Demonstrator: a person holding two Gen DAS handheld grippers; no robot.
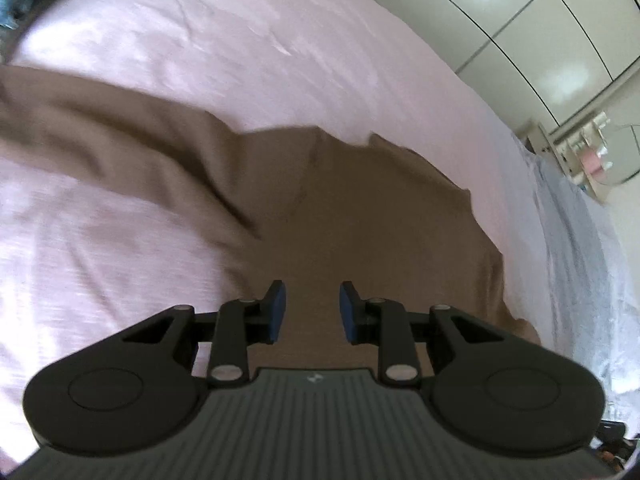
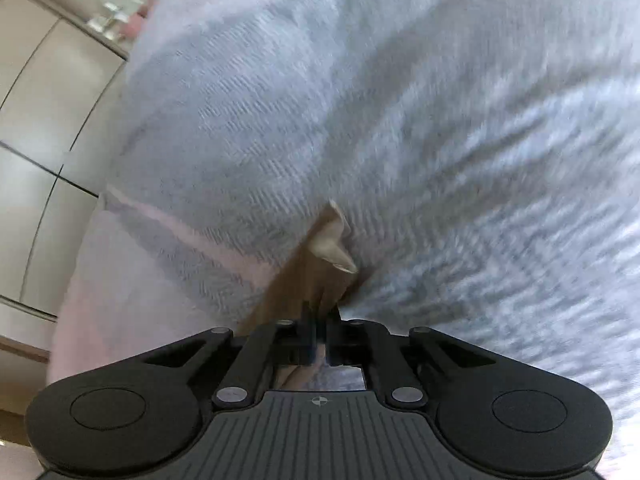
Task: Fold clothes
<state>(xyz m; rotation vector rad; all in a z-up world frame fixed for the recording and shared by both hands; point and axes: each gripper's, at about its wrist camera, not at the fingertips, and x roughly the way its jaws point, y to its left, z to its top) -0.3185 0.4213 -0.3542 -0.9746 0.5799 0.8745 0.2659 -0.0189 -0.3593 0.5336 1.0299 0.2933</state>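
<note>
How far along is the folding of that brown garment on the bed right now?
Early stage. Done: the brown garment lies on the pink bedsheet, but rumpled, with no tidy fold visible. In hand: the right gripper is shut on a corner of the brown fabric near the grey blanket; the left gripper hovers open above the cloth, holding nothing. Left: smoothing it flat and making the folds.

Soft daylight fills both fisheye views. In the left wrist view, the pink sheet glows pale and slightly washed out, while the brown cloth sits darker, shaded near the fingers. Motion blur smears the fabric in both views, most strongly across the grey blanket. Straight cupboard lines bow near the edges, and corners fade to black.
</note>
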